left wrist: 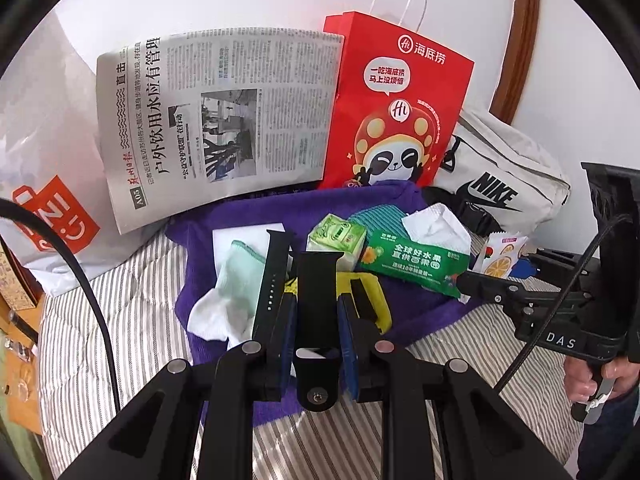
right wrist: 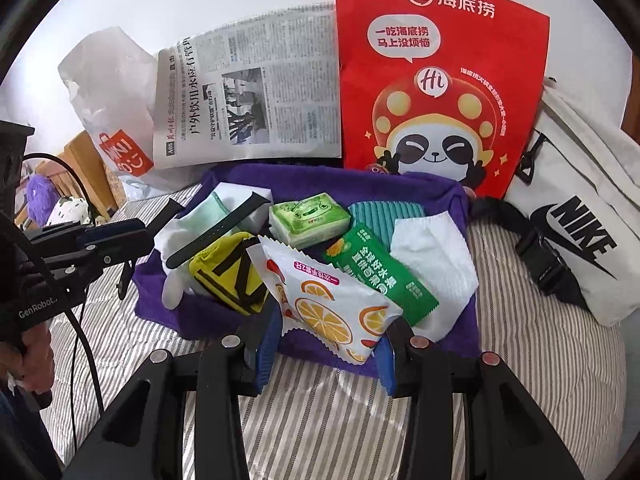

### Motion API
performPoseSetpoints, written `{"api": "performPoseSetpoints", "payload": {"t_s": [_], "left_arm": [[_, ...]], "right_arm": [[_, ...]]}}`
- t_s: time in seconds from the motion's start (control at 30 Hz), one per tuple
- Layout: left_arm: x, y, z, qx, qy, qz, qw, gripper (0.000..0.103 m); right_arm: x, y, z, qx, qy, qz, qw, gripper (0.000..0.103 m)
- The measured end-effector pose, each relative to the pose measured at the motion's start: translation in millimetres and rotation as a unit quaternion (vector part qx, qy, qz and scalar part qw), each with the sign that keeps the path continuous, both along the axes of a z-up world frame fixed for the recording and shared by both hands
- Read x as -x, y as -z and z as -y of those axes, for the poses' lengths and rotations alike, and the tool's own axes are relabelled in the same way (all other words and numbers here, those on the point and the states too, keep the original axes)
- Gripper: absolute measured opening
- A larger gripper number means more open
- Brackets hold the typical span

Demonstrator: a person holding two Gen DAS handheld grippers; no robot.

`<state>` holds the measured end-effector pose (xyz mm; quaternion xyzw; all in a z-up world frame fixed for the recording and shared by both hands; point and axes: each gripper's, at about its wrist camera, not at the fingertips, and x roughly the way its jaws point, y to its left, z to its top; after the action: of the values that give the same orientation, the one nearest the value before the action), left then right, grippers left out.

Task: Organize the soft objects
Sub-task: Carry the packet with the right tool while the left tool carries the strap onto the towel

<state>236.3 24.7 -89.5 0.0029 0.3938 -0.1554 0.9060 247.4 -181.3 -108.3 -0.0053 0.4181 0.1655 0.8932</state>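
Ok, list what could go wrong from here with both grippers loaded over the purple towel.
1. The left gripper pinches only one black watch strap piece near its end; it could pivot or slip out.
2. The right gripper grips the slick white orange-print packet at its lower edge, so it may slide free.
3. Both grippers work close together over the crowded purple towel, so they might collide.

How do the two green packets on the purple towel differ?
The light green tissue pack is blocky and lies apart, uncovered; the dark green wet-wipe pouch is longer, flatter, and partly hidden by the orange-print packet. Both are soft packs lying on the purple towel.
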Motion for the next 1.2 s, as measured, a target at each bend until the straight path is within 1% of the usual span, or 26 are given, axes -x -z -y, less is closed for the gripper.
{"api": "performPoseSetpoints", "payload": {"t_s": [0.17,0.3,0.43,0.6,0.73,0.87,0.97,1.07,1.13,1.2], "left_arm": [[-11,0,2,-0.005,0.002,0.0,1.0,0.02],[-23,2,3,0.003,0.003,-0.003,1.0,0.02],[-36,7,5,0.004,0.004,-0.008,1.0,0.02],[-53,11,7,0.007,0.006,-0.016,0.9998,0.02],[-66,15,11,0.004,0.006,-0.019,0.9998,0.02],[-74,20,11,0.008,0.003,-0.021,0.9997,0.02],[-76,25,12,0.001,0.003,-0.025,0.9997,0.02],[-79,29,12,-0.003,0.005,-0.03,0.9995,0.02],[-80,32,10,-0.004,0.001,-0.033,0.9994,0.02],[-81,34,6,-0.002,-0.008,-0.033,0.9994,0.02]], "right_arm": [[-8,-1,-1,0.003,0.0,0.002,1.0,0.042],[-19,-4,-2,0.011,0.001,0.005,1.0,0.042],[-33,-3,-3,0.004,-0.009,-0.005,1.0,0.042],[-49,3,-11,0.019,-0.017,-0.013,1.0,0.042],[-65,7,-16,0.003,-0.023,-0.028,0.999,0.042],[-76,7,-20,0.003,-0.028,-0.029,0.999,0.042],[-79,9,-20,0.005,-0.028,-0.029,0.999,0.042],[-80,12,-20,0.013,-0.033,-0.037,0.999,0.042],[-80,15,-19,0.016,-0.035,-0.041,0.998,0.042],[-83,22,-21,0.022,-0.045,-0.054,0.997,0.042]]}}
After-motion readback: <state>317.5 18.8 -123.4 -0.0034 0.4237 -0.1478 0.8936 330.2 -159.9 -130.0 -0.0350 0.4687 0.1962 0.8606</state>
